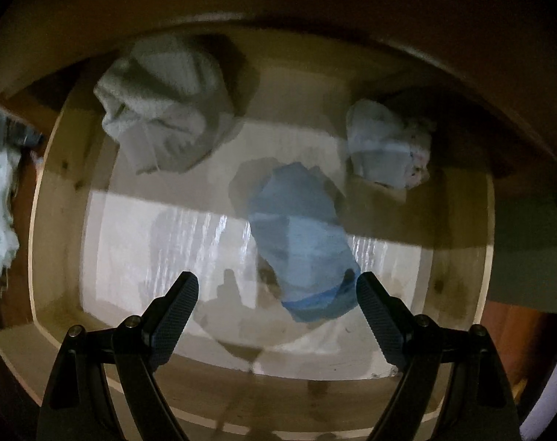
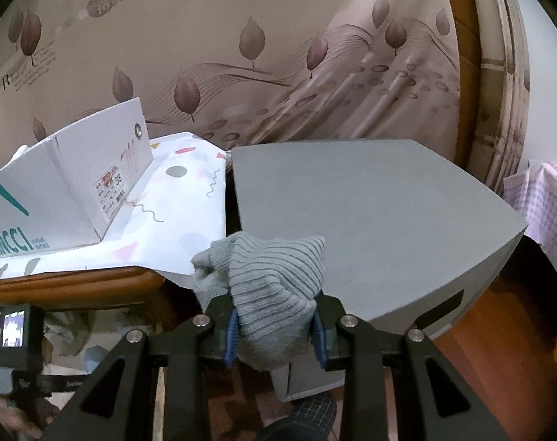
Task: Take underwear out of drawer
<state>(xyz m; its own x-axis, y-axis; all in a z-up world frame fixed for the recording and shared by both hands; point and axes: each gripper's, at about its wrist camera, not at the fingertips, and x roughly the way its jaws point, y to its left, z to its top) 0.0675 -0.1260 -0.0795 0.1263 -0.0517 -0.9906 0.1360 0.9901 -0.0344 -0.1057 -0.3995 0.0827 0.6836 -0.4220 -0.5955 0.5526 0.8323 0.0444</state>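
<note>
Three bundles of folded clothing lie in the open wooden drawer (image 1: 39,220) seen from the left wrist view: a pale grey bundle (image 1: 164,110) at the far left, a small white patterned bundle (image 1: 388,147) at the far right, and blue underwear (image 1: 300,242) near the middle on the pale drawer lining. The left gripper (image 1: 276,294) points straight down into the drawer with its jaws spread wide and nothing between the pads; the near end of the blue underwear lies just inside the right finger, though whether it touches cannot be told.

The right gripper (image 2: 274,330) is clamped on a grey ribbed knit garment (image 2: 271,286), which bunches up above the blue pads. It is held over the near edge of a grey tabletop (image 2: 370,202). To the left, a white shoebox (image 2: 69,191) sits on a white patterned cloth (image 2: 183,198) covering a wooden piece of furniture. A leaf-print curtain (image 2: 260,55) hangs behind.
</note>
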